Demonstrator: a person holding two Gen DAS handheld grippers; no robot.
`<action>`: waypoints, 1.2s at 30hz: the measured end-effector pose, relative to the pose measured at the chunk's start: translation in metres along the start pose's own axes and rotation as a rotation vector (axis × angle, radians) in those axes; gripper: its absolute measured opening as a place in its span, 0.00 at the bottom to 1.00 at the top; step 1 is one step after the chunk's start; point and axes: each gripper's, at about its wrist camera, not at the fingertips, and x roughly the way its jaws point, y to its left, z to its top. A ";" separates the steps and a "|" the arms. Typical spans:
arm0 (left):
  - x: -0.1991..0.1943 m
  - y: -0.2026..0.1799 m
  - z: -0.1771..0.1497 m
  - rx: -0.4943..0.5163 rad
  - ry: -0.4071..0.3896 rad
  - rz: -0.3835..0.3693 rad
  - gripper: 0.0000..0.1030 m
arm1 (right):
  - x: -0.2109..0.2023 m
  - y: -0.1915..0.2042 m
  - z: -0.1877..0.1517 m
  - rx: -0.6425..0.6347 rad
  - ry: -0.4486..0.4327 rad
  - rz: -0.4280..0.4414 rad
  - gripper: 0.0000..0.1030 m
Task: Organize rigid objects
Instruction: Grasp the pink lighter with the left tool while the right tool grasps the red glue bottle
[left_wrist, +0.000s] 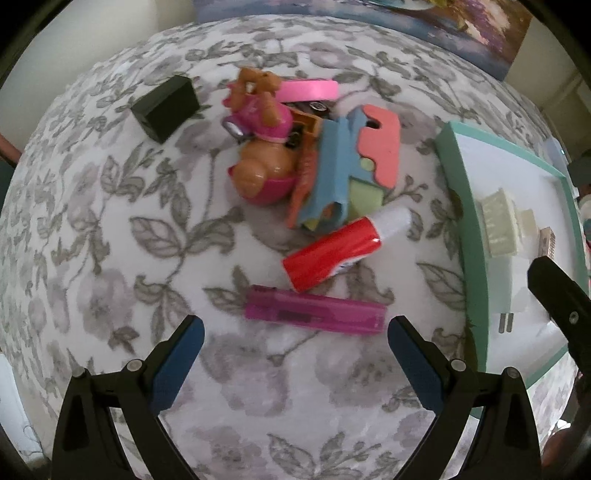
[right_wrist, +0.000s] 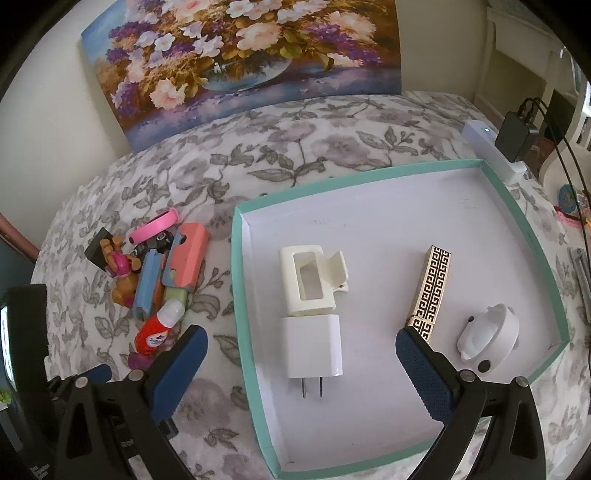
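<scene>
A purple lighter (left_wrist: 314, 311) lies flat on the floral cloth just ahead of my left gripper (left_wrist: 295, 332), which is open and empty. Beyond it sit a red bottle with a white cap (left_wrist: 332, 254), a pile of foam shapes (left_wrist: 354, 162), a toy dog figure (left_wrist: 262, 147), a pink band (left_wrist: 308, 90) and a black box (left_wrist: 166, 107). My right gripper (right_wrist: 301, 343) hangs open over the near part of the teal-rimmed tray (right_wrist: 236, 280). In the tray lie a white charger plug (right_wrist: 312, 345), a cream clip (right_wrist: 308, 280), a gold patterned bar (right_wrist: 430, 291) and a white round piece (right_wrist: 487, 332).
A flower painting (right_wrist: 240, 55) leans against the wall behind the bed. A white power strip (right_wrist: 491, 151) with a black adapter (right_wrist: 515, 136) sits past the tray's far right corner. The tray's teal rim (left_wrist: 458, 206) lies right of the pile in the left wrist view.
</scene>
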 end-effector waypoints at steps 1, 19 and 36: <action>0.001 -0.004 0.000 0.006 -0.001 -0.001 0.97 | 0.000 0.000 -0.001 0.000 0.000 -0.002 1.00; 0.009 -0.040 0.004 0.033 0.001 -0.015 0.79 | 0.002 0.001 -0.002 -0.022 0.007 -0.027 1.00; -0.038 0.075 0.016 -0.310 -0.137 0.040 0.79 | -0.001 0.057 -0.002 -0.174 -0.028 0.088 1.00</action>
